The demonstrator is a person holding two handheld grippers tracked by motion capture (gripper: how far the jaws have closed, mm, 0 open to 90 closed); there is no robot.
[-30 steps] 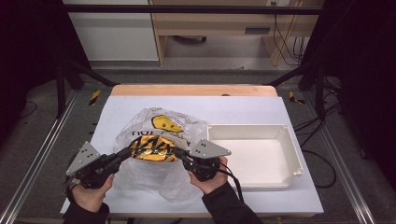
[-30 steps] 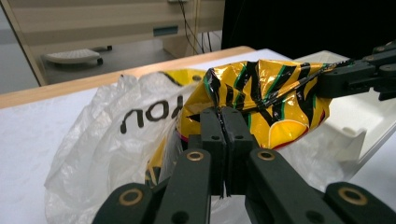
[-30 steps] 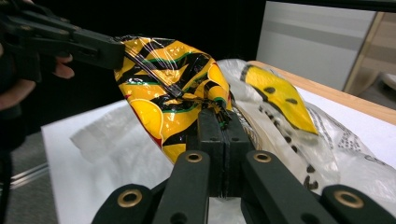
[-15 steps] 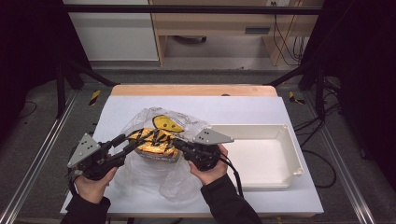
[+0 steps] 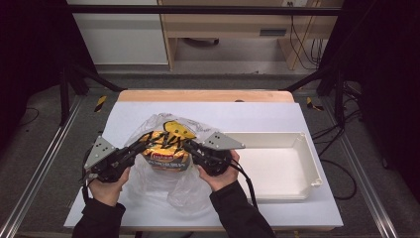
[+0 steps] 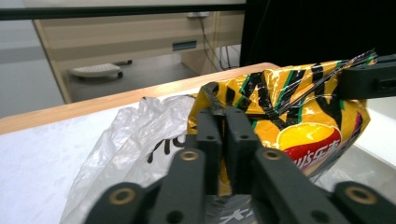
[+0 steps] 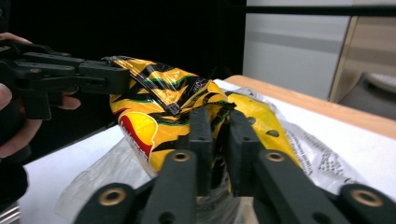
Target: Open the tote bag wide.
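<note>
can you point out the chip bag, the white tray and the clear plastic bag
chip bag [image 5: 165, 151], high view, on its yellow front.
white tray [image 5: 309, 161], high view, on its right wall.
clear plastic bag [image 5: 185, 191], high view, on the crumpled film near the table's front edge.

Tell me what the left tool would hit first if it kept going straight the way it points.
The left tool already pinches the chip bag; pushed straight on, it would probably just press further into that bag.

Chip bag [image 6: 299, 130], yellow with black stripes: red logo patch bearing white Chinese characters, too cut off and blurred to read. Clear plastic bag [image 6: 140, 140]: black printed letters, partly folded, unreadable; its far side [image 7: 322, 154] carries fine small print, illegible.
</note>
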